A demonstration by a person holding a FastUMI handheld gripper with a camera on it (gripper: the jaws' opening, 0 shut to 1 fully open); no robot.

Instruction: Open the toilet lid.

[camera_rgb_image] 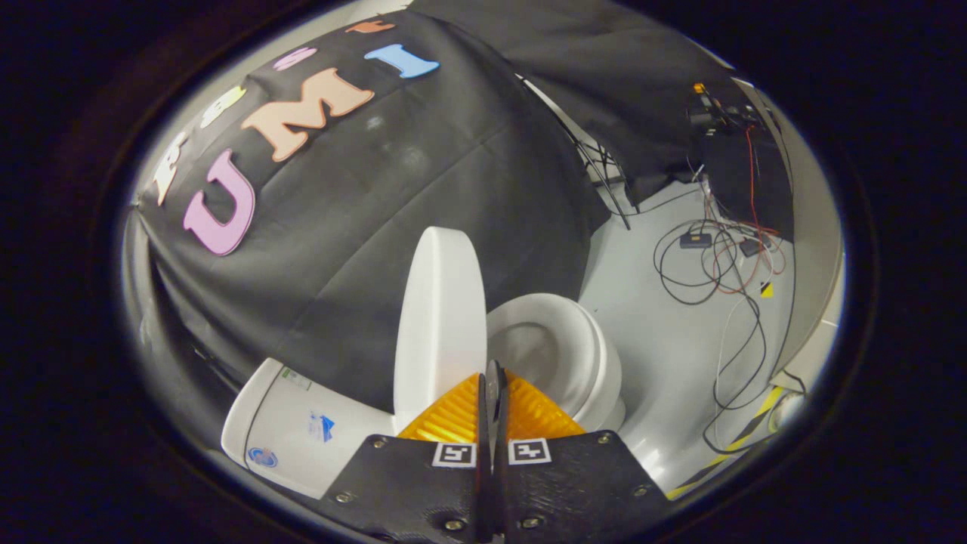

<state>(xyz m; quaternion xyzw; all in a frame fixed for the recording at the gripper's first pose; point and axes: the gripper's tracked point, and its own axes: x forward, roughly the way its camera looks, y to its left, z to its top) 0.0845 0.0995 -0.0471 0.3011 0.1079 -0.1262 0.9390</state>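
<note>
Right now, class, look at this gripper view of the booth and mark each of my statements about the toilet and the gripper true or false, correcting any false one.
1. The toilet lid stands raised. True.
2. The gripper has its fingers spread wide. False: they are closed together, holding nothing.
3. The bowl shows beside the lid. True.
4. The tank has a towel draped on it. False: it bears only stickers.
5. Cables lie on the floor beyond the toilet. True.
</note>
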